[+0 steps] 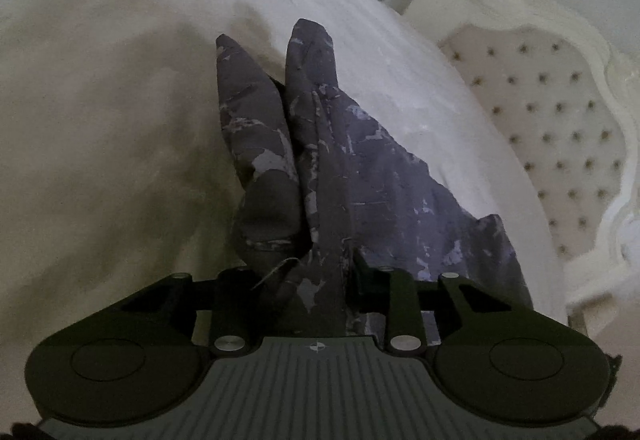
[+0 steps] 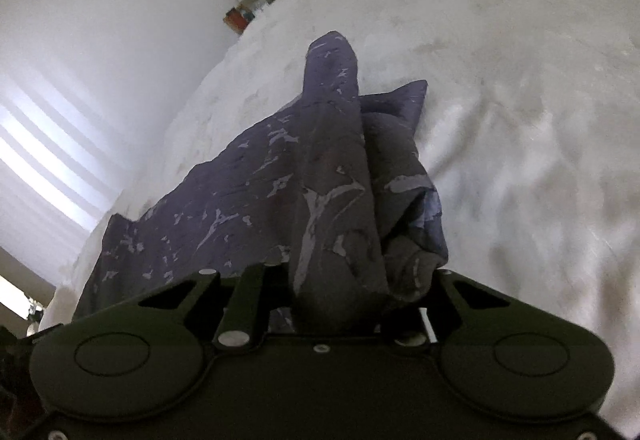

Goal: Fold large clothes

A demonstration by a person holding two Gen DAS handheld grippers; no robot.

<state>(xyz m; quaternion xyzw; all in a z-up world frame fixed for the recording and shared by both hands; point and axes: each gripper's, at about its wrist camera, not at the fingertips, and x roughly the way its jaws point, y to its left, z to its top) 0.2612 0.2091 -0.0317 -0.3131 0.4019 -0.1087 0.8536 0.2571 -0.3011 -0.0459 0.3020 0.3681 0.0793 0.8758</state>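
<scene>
Right wrist: garment (image 2: pixel 304 176) hides the jaws; left likewise (image 1: pixel 320 168).

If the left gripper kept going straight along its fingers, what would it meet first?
The patterned dark garment already bunched in the left gripper; past that, probably the white bedspread, though depth is unclear.

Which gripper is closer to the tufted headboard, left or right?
Left. The tufted headboard sits just off the left gripper, past the bed edge, as it grips the purple garment. The right gripper view shows no headboard, only bed and wall.
</scene>
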